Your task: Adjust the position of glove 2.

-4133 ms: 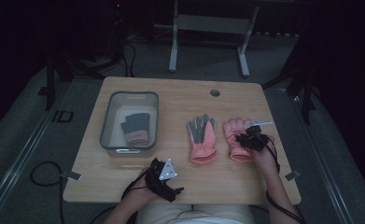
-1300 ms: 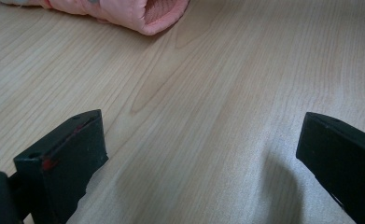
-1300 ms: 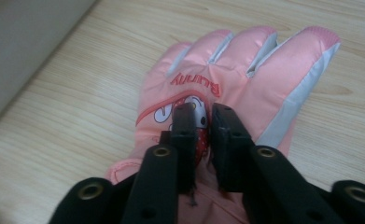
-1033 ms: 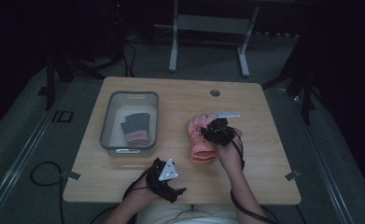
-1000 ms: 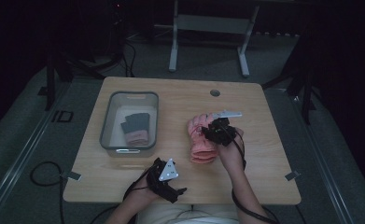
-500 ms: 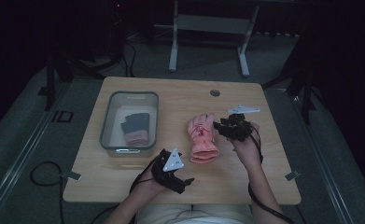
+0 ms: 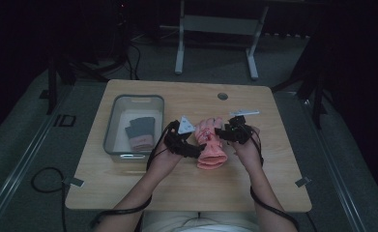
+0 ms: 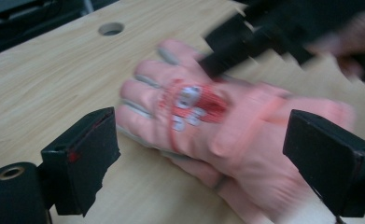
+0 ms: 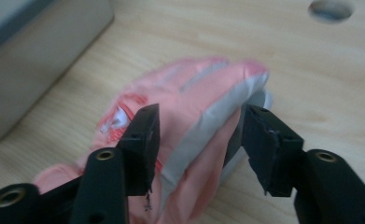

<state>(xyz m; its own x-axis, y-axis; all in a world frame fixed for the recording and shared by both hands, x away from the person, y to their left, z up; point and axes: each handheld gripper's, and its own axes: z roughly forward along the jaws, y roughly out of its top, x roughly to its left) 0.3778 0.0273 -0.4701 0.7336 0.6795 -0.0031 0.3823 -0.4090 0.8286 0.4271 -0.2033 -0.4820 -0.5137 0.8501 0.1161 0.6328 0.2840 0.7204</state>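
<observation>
Since a second ago your left gripper [image 7: 192, 149] has come up from the near table edge to the left side of the pink gloves [image 7: 210, 145], and your right gripper [image 7: 224, 132] has slid off the top of the pair to its right side. The two gloves, which lay side by side four seconds ago, now sit stacked as one pile near the middle of the table [image 7: 128, 193], just right of the grey bin [image 7: 111, 130] and apart from it.

Your left gripper's jaws stand wide and unclenched, having just been narrowing a little — the glove's cuff end lies between them in the left gripper view, but neither pad presses on it. Your right gripper's jaws have just been spreading; in the right gripper view the gloves' fingertip end [image 9: 203, 107] sits between the pads, the grey edge of the glove close to the right pad, and I can't tell whether a pad touches it.

The room you have: bare wood runs on the gloves' near side to the front edge, and more to the right — the bin wall closes off the left.
</observation>
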